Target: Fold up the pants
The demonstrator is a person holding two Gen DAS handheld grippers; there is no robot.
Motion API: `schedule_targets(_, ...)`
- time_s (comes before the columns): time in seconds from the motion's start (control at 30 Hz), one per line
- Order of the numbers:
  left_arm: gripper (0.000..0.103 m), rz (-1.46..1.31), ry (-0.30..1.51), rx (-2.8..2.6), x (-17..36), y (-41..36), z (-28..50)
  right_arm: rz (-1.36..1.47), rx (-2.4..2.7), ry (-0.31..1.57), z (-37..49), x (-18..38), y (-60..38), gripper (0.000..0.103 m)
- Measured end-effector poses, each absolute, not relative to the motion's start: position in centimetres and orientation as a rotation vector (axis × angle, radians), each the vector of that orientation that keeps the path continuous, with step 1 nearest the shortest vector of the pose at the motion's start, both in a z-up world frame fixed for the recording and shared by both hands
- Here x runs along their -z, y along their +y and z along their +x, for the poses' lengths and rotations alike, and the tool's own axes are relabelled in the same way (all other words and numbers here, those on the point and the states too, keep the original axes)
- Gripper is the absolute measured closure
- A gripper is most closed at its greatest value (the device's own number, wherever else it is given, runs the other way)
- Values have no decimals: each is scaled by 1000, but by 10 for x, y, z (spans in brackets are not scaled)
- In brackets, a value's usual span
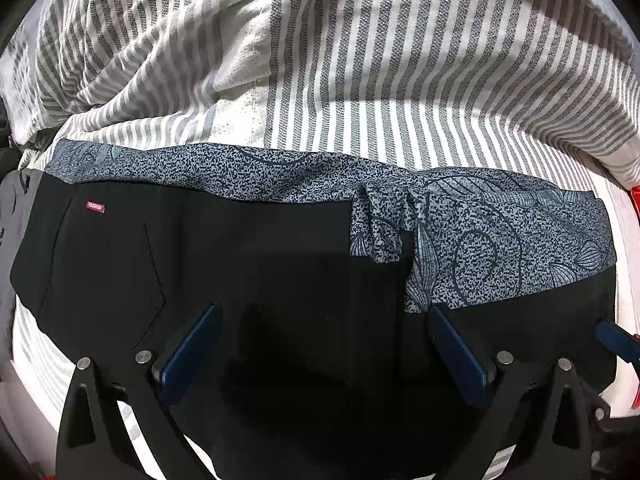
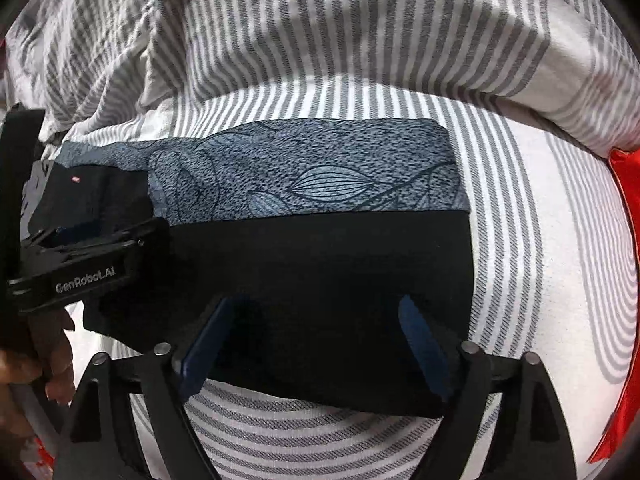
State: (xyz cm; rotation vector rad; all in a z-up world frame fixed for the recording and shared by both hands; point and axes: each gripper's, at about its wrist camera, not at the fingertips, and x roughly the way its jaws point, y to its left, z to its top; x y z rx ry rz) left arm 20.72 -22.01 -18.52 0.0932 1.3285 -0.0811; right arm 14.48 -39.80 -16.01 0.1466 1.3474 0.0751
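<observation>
Black pants (image 2: 320, 272) lie folded on the striped bedsheet (image 2: 540, 280), patterned garment (image 2: 304, 176) at 12 o'clock. Right gripper (image 2: 316, 344) and left gripper (image 1: 324, 344) spread wide, holding nothing. Risk: a lifting pad snags fabric and undoes the fold.

Striped bedsheet (image 2: 540, 240) (red cloth (image 2: 624, 216) beside)

From my remote seat I read "GenRobot.AI" in pale letters on the black body of the left gripper (image 2: 86, 276), seen at the left edge of the right wrist view. On the black pants (image 1: 200, 264) I see a small red label (image 1: 96, 207) with white capitals near the waist; in the left wrist view it seems to say "FASHION", though I cannot be sure. The same tag in the right wrist view is too small to read.
</observation>
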Motion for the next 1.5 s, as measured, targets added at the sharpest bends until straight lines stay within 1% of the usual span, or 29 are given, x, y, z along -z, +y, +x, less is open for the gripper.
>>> schedule_targets(0.17,0,96,1326,84,185,-220,208,218,-124,1319,143,161,-405,8)
schedule_targets(0.23,0,98,1327,85,184,-220,207,261,-155,1318,144,161,-409,2)
schedule_targets(0.3,0,102,1329,80,182,-220,206,286,-182,1324,146,162,-411,1)
schedule_targets(0.43,0,156,1309,43,169,-218,194,360,-198,1316,146,162,-420,1)
schedule_targets(0.6,0,144,1329,-12,155,-196,179,419,-219,1316,147,163,-427,1)
schedule_targets(0.87,0,87,1385,-111,143,-164,147,318,-225,1352,150,165,-415,0)
schedule_targets(1.1,0,23,1383,-145,127,-154,117,195,-215,1402,156,166,-402,0)
schedule_targets(1.3,0,-39,1405,-148,137,-139,99,163,-188,1392,149,155,-397,0)
schedule_targets(1.5,0,-33,1425,-78,149,-118,110,202,-75,1368,133,143,-387,0)
